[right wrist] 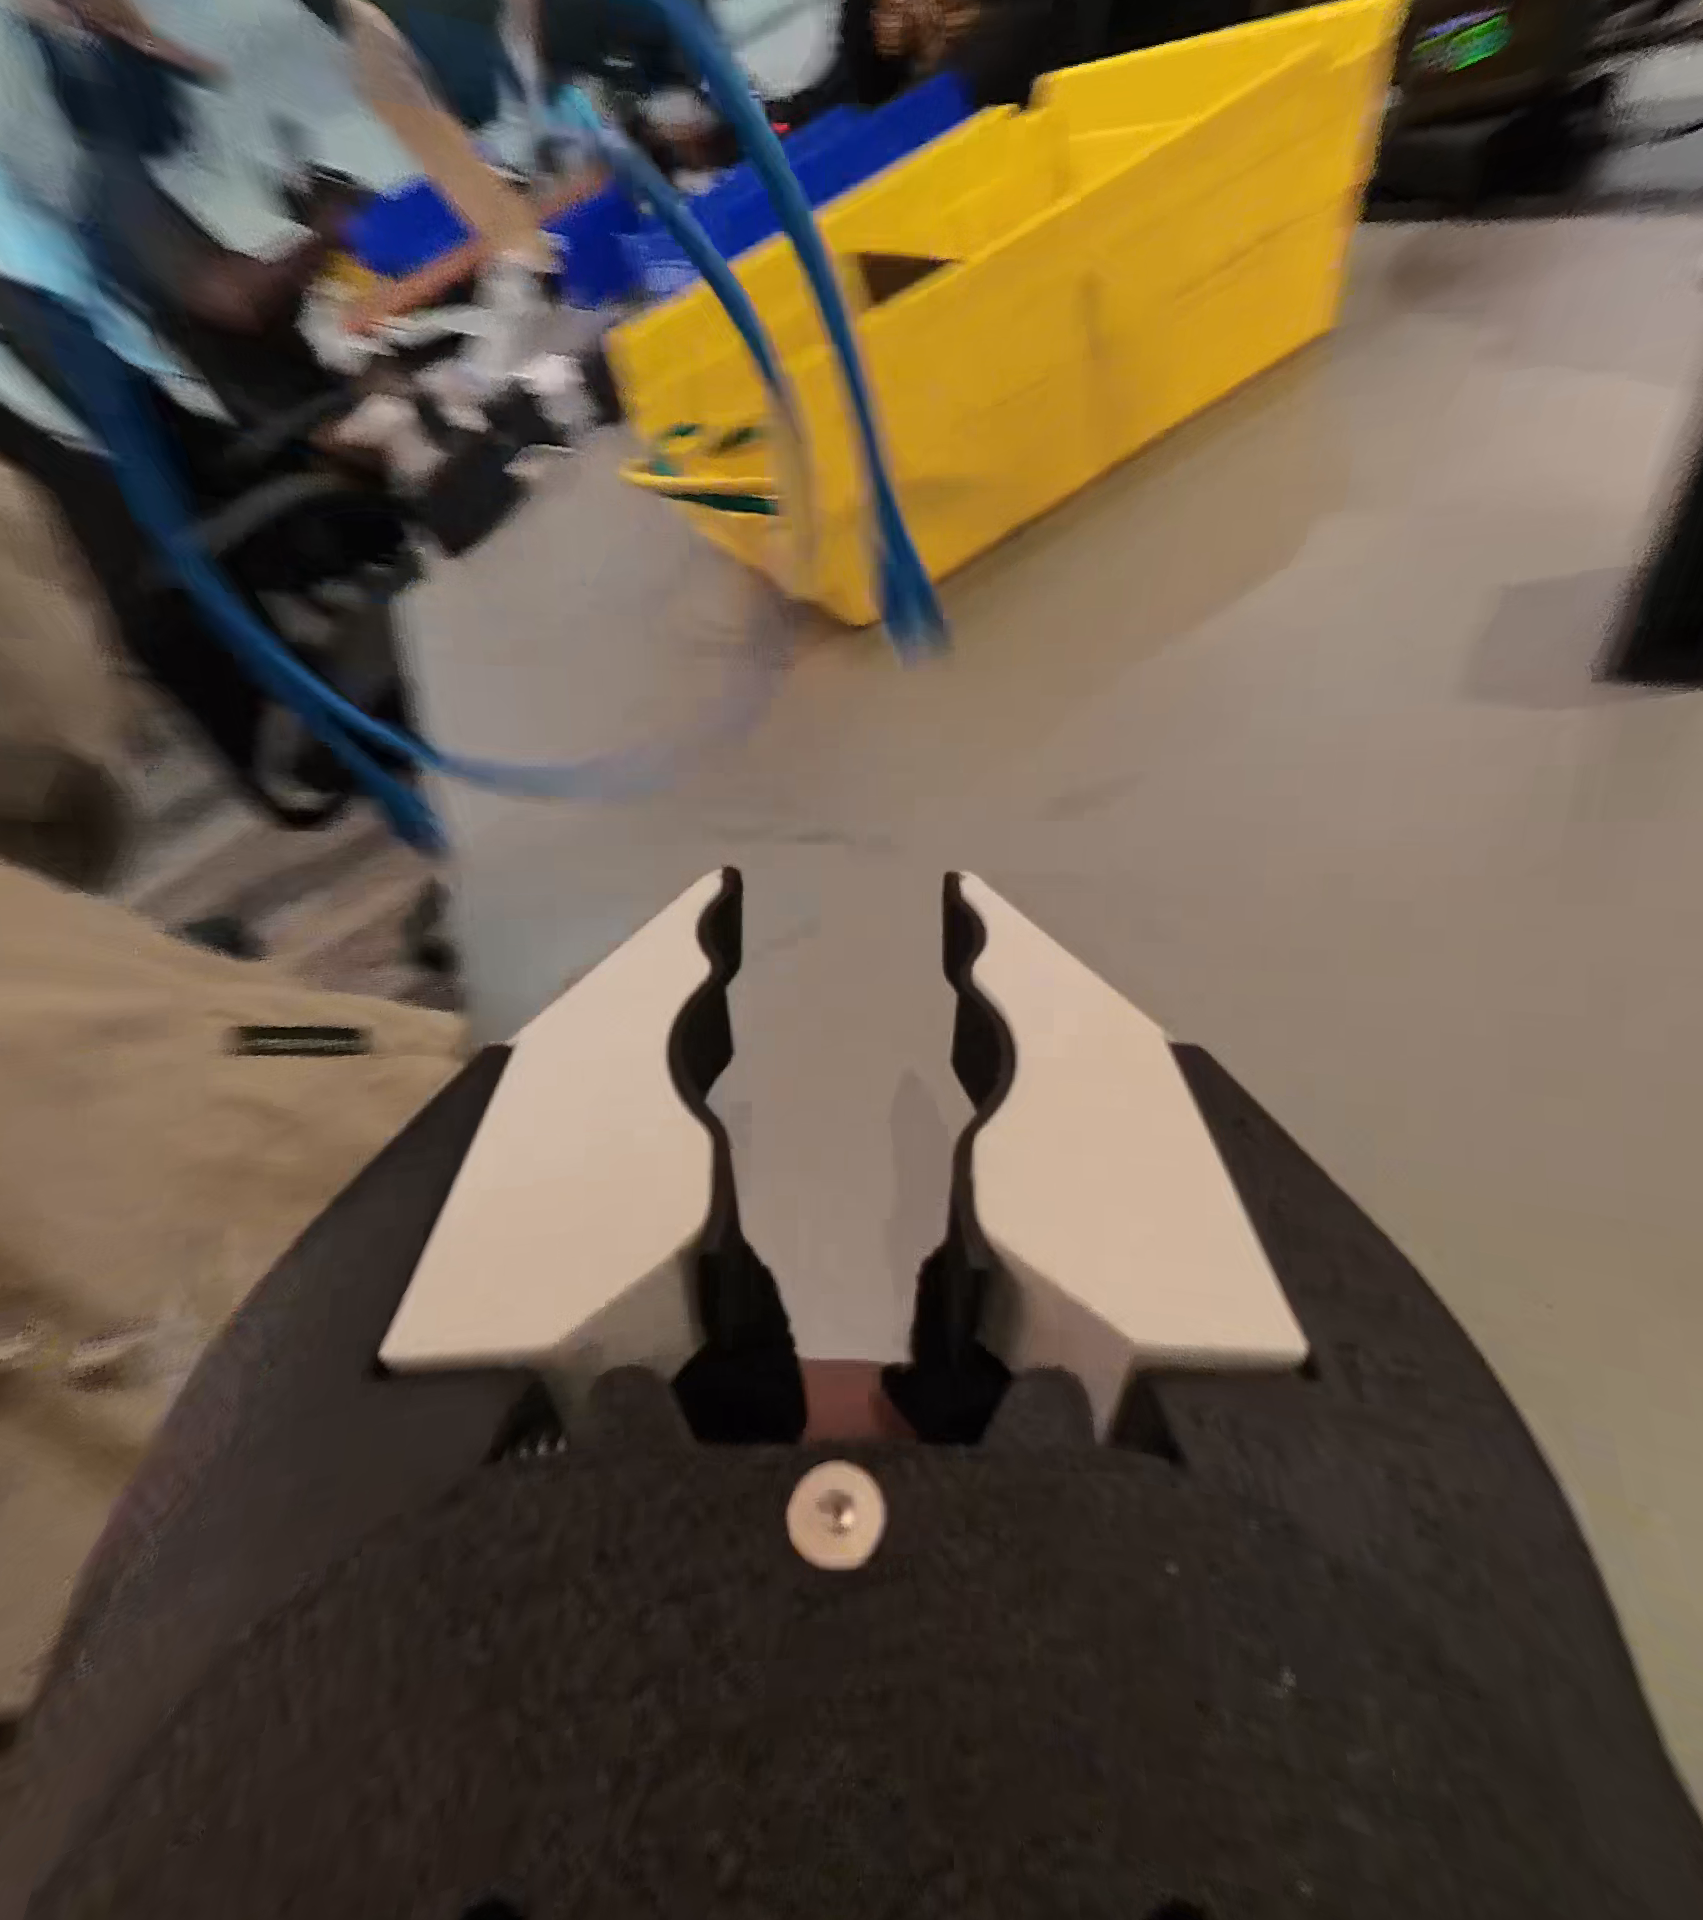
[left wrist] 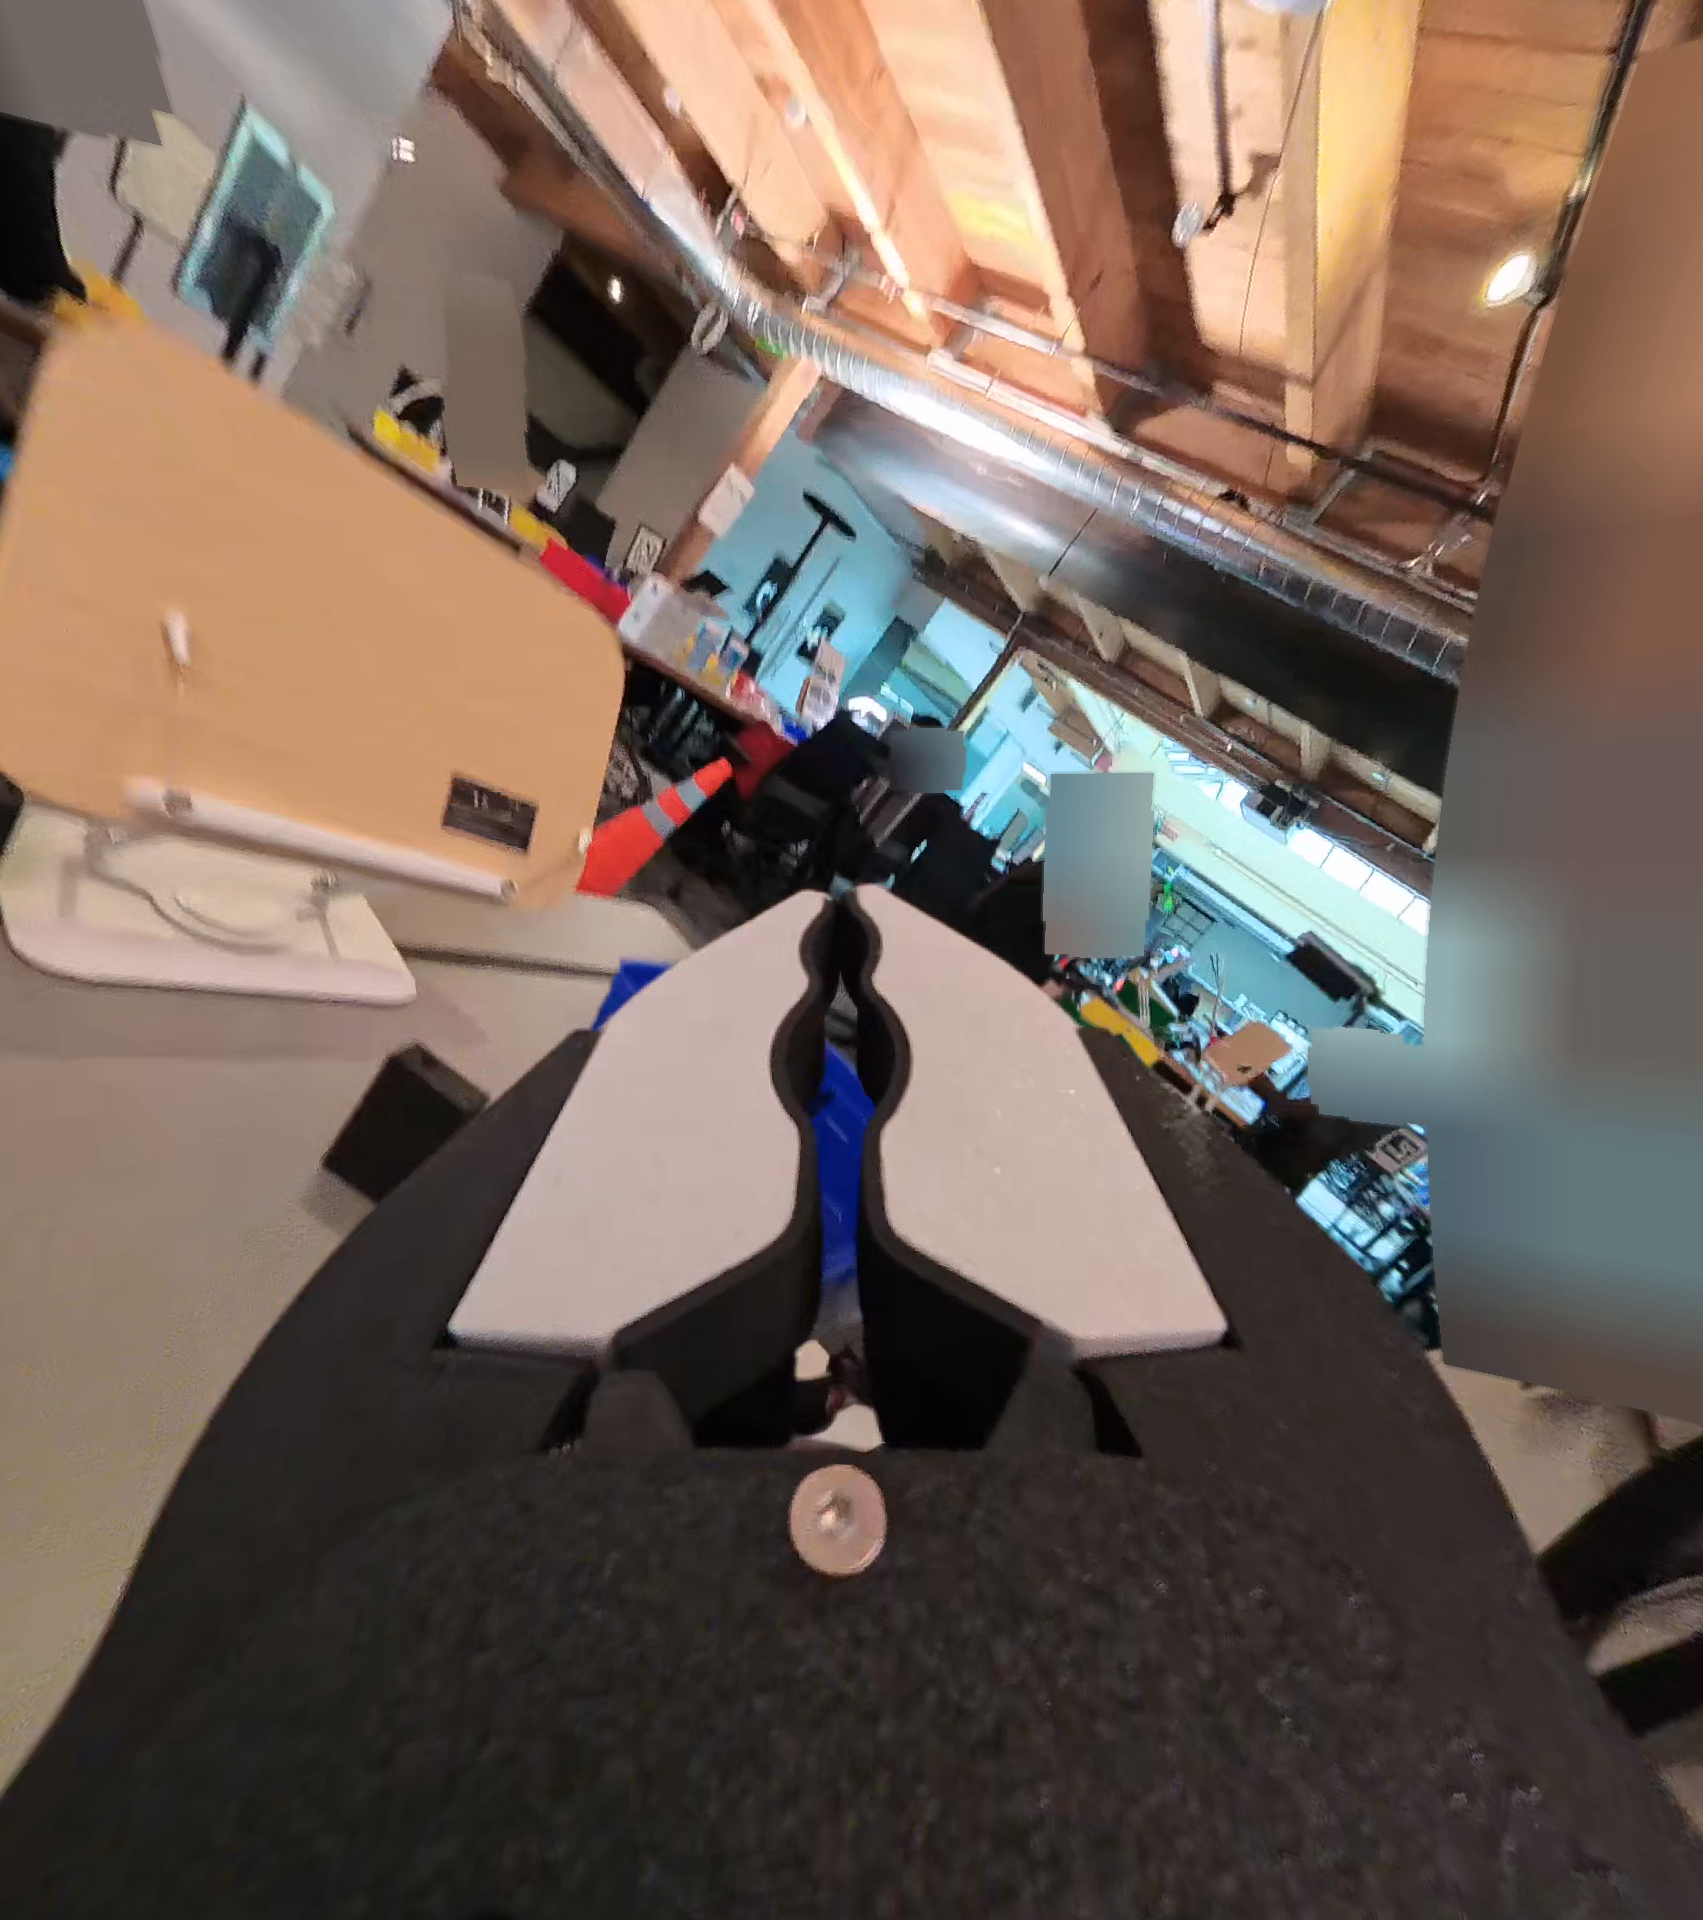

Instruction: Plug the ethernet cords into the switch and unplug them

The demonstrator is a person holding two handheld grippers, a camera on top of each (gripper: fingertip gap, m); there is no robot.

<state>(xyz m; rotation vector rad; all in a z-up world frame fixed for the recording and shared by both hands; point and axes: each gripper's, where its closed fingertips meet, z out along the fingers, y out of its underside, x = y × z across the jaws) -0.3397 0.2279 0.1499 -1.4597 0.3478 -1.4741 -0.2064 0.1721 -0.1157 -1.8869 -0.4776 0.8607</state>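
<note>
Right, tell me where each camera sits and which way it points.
Left wrist view: on the left gripper, tilted upward over the grey table toward ceiling beams and a tipped wooden board; its own jaws are closed.
Right wrist view: on the right gripper, angled down over the table at hanging blue ethernet cords and a yellow bin; its jaws are apart, a tan sleeve beside them.
Shared: the grey table.
</note>
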